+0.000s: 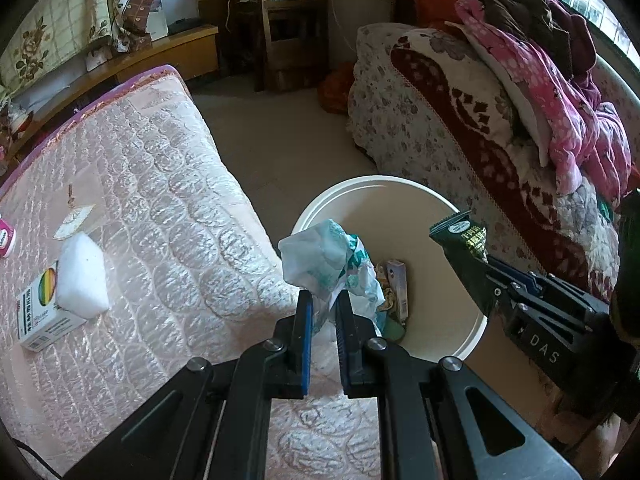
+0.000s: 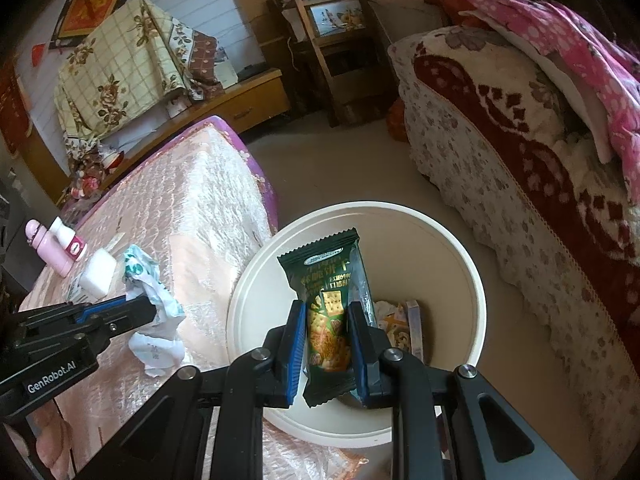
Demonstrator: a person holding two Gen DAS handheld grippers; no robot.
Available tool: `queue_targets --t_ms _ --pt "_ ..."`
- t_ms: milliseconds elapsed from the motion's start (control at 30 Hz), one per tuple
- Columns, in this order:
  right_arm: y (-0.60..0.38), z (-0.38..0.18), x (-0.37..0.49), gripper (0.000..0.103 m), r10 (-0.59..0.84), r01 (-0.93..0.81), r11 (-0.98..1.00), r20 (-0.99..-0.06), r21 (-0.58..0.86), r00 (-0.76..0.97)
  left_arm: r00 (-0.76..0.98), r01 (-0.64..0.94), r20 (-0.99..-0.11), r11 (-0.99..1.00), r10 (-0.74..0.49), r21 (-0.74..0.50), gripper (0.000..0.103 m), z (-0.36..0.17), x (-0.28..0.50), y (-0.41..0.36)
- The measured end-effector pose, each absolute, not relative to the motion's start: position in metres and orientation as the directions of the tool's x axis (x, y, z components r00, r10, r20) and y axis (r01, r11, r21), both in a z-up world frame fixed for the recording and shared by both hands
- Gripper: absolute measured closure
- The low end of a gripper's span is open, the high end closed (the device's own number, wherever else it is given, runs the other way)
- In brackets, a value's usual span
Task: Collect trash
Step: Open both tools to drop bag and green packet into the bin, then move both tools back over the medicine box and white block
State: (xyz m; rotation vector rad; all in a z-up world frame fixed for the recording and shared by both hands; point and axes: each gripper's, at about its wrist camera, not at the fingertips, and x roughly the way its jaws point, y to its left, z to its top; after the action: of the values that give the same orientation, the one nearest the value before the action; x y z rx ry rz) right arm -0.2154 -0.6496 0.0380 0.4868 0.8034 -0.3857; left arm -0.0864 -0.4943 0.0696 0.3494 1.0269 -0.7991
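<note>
clearly, both grippers are seen closed on trash near the bin. the left gripper (image 1: 323,300) is clamped on a crumpled white-and-green wrapper (image 1: 332,264), its jaws drawn in to a narrow gap with the plastic pinched between the blue pads. the wrapper is bunched into an irregular wad with no clear long axis; most of it bulges up and forward past the fingertips, and a loose tail hangs down on the right side of the jaws. it is held over the corner of the pink quilted mattress (image 1: 160,184), just beside the rim of the cream round bin (image 1: 404,184).

the right gripper (image 2: 326,312) is closed on a dark green cracker packet (image 2: 326,280), the jaws held a packet's width apart and pressed against its two long edges. the packet's long axis is aligned with the fingers: the crimped top seal points forward, away from the camera, and the lower seal is tucked back between the finger bases. the printed face is turned up toward the camera. the packet is held above the bin's open mouth, and in the left wrist view it is seen jutting over the bin's right rim.

inside the bin, a small printed box (image 2: 412,324) and other scraps are seen lying at the bottom.

on the mattress, a white foam block (image 1: 82,276) is seen touching a small white carton (image 1: 40,312), and a pink bottle (image 2: 50,248) lies near them.
</note>
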Motion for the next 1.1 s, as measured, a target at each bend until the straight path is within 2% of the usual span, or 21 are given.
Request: queue_targets --t_ms 367,433,500,533,567,600,633,733,900,1033,1100 --pt "-0.654 0.033 -0.209 0.079 -0.156 0.515 0.819 -0.766 0.253 0.624 0.246 0.733 -0.858 0.666 -0.450 -0.139 0.091 0.063 -0.084 -0.505" --pt "-0.654 0.032 -0.207 0.078 -0.173 0.531 0.812 -0.770 0.242 0.614 0.243 0.732 -0.859 0.666 -0.452 -0.143 0.088 0.062 -0.083 -0.504" --pt "-0.657 0.030 -0.206 0.070 -0.177 0.546 0.803 -0.779 0.239 0.602 0.239 0.730 -0.860 0.668 -0.451 -0.147 0.080 0.061 -0.082 -0.501" --pt "-0.659 0.028 -0.206 0.067 -0.172 0.557 0.793 -0.785 0.248 0.595 0.241 0.727 -0.859 0.671 -0.451 -0.148 0.072 0.061 -0.081 -0.500" --pt "-0.661 0.027 -0.206 0.060 -0.168 0.561 0.788 -0.786 0.256 0.595 0.246 0.724 -0.857 0.674 -0.453 -0.149 0.064 0.061 -0.081 -0.498" --pt "-0.663 0.026 -0.207 0.040 -0.164 0.565 0.780 -0.784 0.268 0.598 0.254 0.720 -0.852 0.677 -0.458 -0.150 0.061 0.062 -0.081 -0.496" --pt "-0.664 0.027 -0.208 0.034 -0.163 0.566 0.777 -0.780 0.276 0.604 0.259 0.718 -0.850 0.680 -0.460 -0.149 0.059 0.062 -0.081 -0.494" --pt "-0.661 0.033 -0.211 0.033 -0.171 0.555 0.781 -0.755 0.288 0.633 0.262 0.714 -0.849 0.684 -0.459 -0.149 0.059 0.063 -0.082 -0.492" --pt "-0.656 0.032 -0.209 0.033 -0.165 0.549 0.787 -0.763 0.280 0.625 0.295 0.712 -0.839 0.690 -0.457 -0.126 0.059 0.070 -0.085 -0.480" --pt "-0.651 0.032 -0.208 0.033 -0.162 0.544 0.794 -0.768 0.271 0.619 0.313 0.699 -0.833 0.704 -0.456 -0.123 0.051 0.075 -0.082 -0.460" --pt "-0.646 0.035 -0.209 0.033 -0.162 0.538 0.799 -0.763 0.270 0.625 0.325 0.687 -0.832 0.717 -0.448 -0.117 0.050 0.077 -0.077 -0.445"
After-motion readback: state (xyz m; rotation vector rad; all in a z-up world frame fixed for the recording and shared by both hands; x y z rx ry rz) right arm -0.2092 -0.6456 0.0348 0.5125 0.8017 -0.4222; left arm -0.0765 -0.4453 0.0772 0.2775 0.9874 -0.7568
